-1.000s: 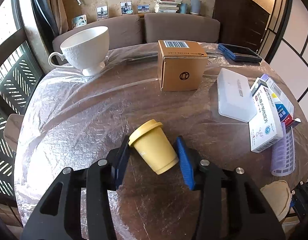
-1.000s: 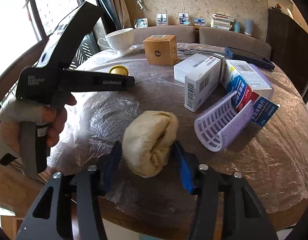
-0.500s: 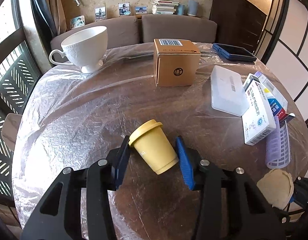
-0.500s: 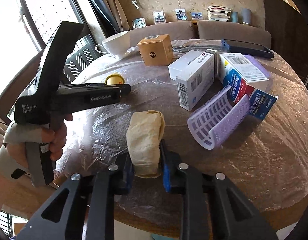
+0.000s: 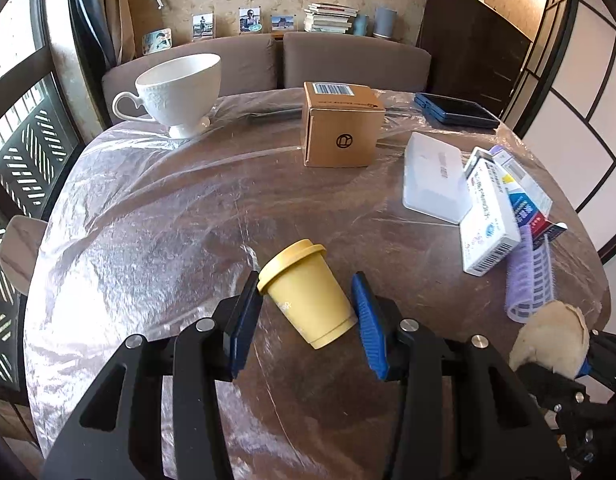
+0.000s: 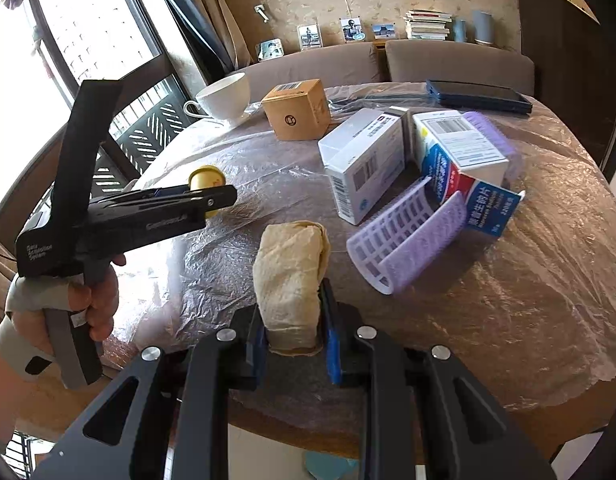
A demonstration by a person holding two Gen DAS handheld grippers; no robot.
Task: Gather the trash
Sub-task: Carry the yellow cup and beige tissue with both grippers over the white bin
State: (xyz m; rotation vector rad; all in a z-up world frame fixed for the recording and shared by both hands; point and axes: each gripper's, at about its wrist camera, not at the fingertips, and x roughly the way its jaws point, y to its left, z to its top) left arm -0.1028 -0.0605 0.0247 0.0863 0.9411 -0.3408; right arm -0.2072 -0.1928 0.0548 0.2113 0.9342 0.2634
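A small yellow lidded paper cup sits tilted between the blue pads of my left gripper, which is shut on it above the plastic-covered round table. Its lid also shows in the right wrist view, behind the left gripper's body. My right gripper is shut on a crumpled beige paper wad near the table's front edge. That wad also shows at the lower right of the left wrist view.
On the table stand a white teacup, a brown cardboard box, a white plastic case, medicine boxes, a purple hair roller and a dark blue case. A sofa stands behind.
My right gripper has closed on the paper wad and lifted it slightly. My left gripper still holds the yellow cup and has drawn back a little from the table.
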